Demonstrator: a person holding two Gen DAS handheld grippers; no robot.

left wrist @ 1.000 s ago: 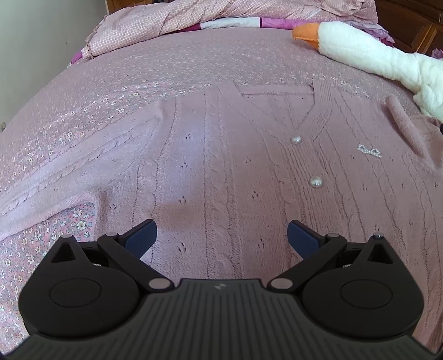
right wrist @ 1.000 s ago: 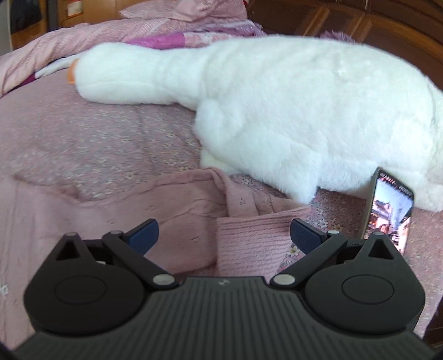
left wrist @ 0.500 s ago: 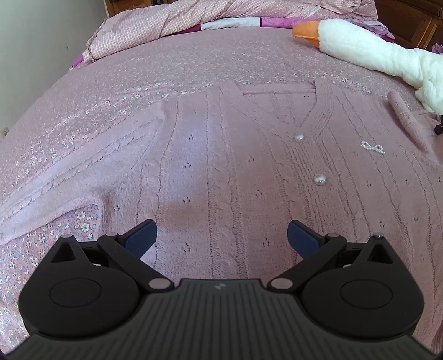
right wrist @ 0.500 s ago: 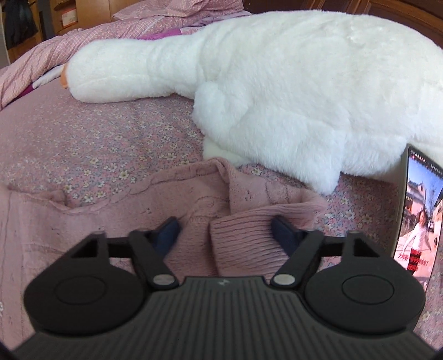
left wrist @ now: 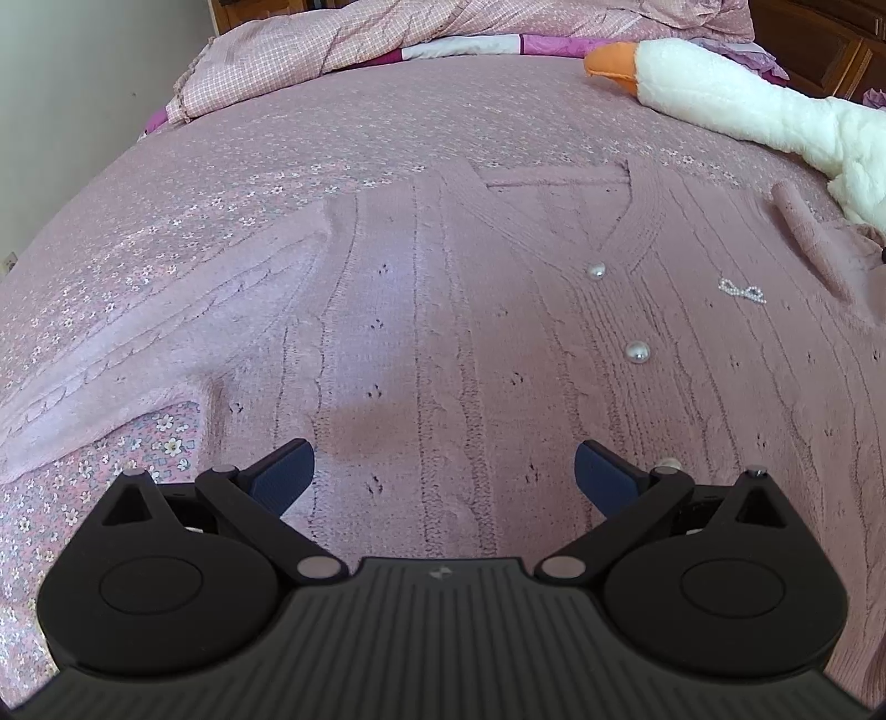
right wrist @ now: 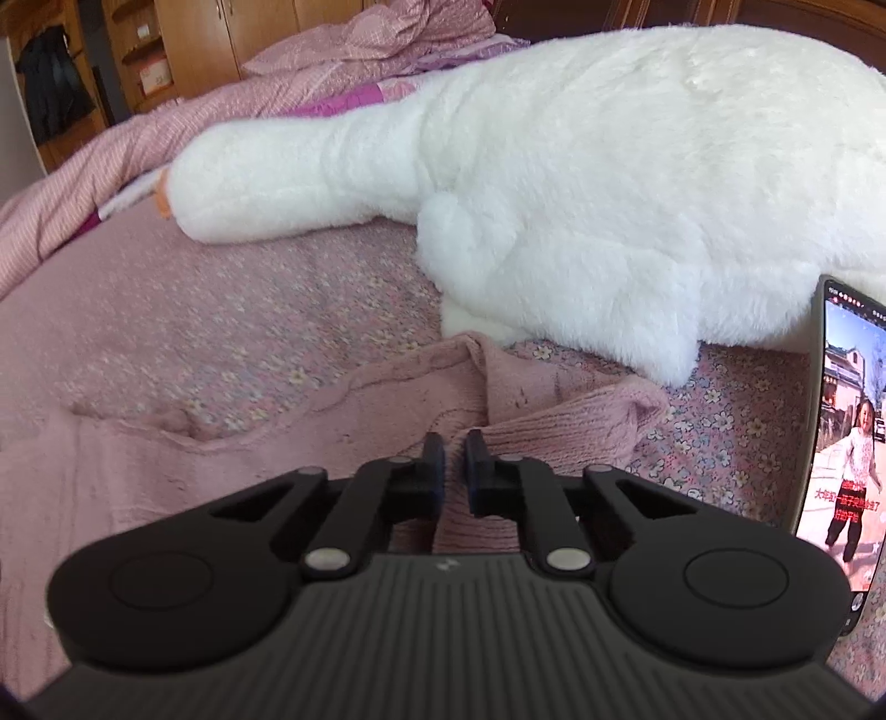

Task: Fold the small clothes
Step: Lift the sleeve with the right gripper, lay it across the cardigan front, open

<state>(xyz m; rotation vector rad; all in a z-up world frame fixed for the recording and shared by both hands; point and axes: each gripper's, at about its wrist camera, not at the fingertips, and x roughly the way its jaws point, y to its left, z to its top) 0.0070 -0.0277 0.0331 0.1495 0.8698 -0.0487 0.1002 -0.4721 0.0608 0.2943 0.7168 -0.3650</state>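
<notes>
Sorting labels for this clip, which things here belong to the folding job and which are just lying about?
Job: pink cardigan, its sleeve cuff pinched in the right gripper, open left gripper.

Lying about: plush goose, phone, quilt.

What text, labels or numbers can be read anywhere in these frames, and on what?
Phone screen: red caption lines and a status bar at the top, both too small and blurred to read.
Each gripper body carries a small logo mark, no letters.
Pink cardigan: no readable text.

Floral pink bed (left wrist: 232,183), pink cardigan (left wrist: 498,332) spread flat, white plush goose (right wrist: 554,183), phone (right wrist: 847,443), rumpled quilt (left wrist: 387,39)
</notes>
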